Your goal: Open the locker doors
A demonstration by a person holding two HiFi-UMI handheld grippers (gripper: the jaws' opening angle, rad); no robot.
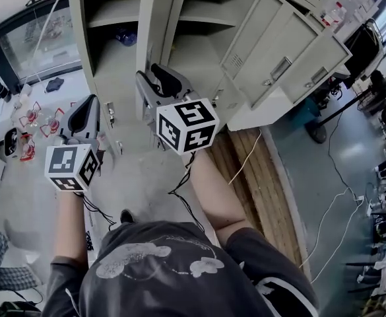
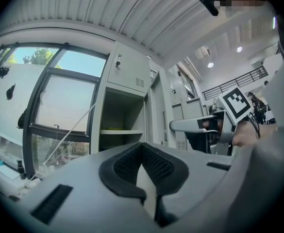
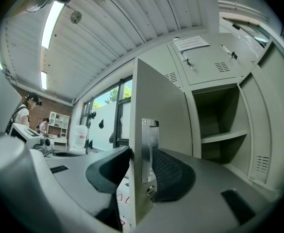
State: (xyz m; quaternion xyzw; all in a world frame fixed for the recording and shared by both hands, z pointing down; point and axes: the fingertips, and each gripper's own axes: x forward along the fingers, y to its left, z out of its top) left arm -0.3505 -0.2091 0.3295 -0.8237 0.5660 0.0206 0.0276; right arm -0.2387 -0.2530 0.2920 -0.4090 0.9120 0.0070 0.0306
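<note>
Locker door (image 3: 161,106): tall grey panel, swung open, standing edge-on to the right gripper view. In the head view it (image 1: 158,25) sits between two open compartments. Metal latch plate (image 3: 149,149) is fixed at its free edge.

Right tool (image 3: 141,166): jaws partly apart and straddling the door's free edge at the latch plate. One pad lies on the outer face, the other against the plate side. No gap seen either side, so it reads as a grip on the door. Head view: this tool (image 1: 163,78) is raised to the door edge, with its marker cube (image 1: 187,125) nearest the camera.

Left tool (image 2: 142,149): jaws closed, pads meeting at the tips, nothing between them. It (image 1: 84,114) is held lower and to the left, apart from the lockers, above its own marker cube (image 1: 72,167).

Surroundings:
- Open compartment with a shelf (image 3: 219,137) just right of the held door.
- Small upper doors (image 3: 207,64) above it are closed.
- Another bank of doors (image 1: 291,58) stands ajar further right.
- Wooden planks (image 1: 252,170) lie on the floor below the lockers, with a white cable (image 1: 245,157) across them.
- Large windows (image 2: 59,110) to the left of the lockers.
- A person (image 3: 23,113) stands far off by a table, small in the right gripper view.
</note>
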